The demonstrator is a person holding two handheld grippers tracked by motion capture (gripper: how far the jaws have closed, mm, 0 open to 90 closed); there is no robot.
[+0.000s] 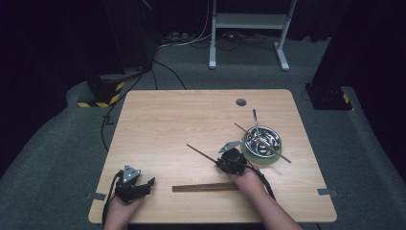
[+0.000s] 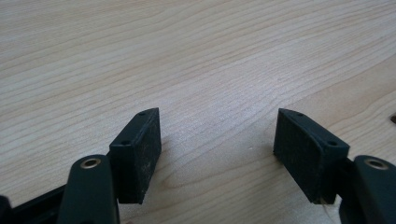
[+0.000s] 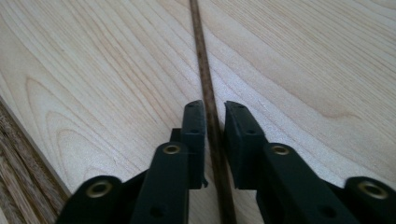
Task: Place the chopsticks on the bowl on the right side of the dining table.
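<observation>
Your left hand-held gripper (image 1: 143,186) rests at the near left of the pale wooden surface (image 1: 163,120), jaws wide apart on nothing. Your right hand-held gripper (image 1: 221,162) has its jaws closed around the thin dark wooden chopstick (image 3: 204,79), whose long axis runs straight ahead of the jaws, pointing far-left across the surface. No readable writing.

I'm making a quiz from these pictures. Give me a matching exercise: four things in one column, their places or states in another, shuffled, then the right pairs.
Things:
1. left gripper
2. right gripper
3. metal bowl
4. chopstick pair

States:
A. jaws narrowed around a single chopstick
B. lying flat near the table's front edge
C. jaws wide apart over bare wood
D. holds a chopstick and a utensil

Pairs: 1-C, 2-A, 3-D, 4-B
</observation>
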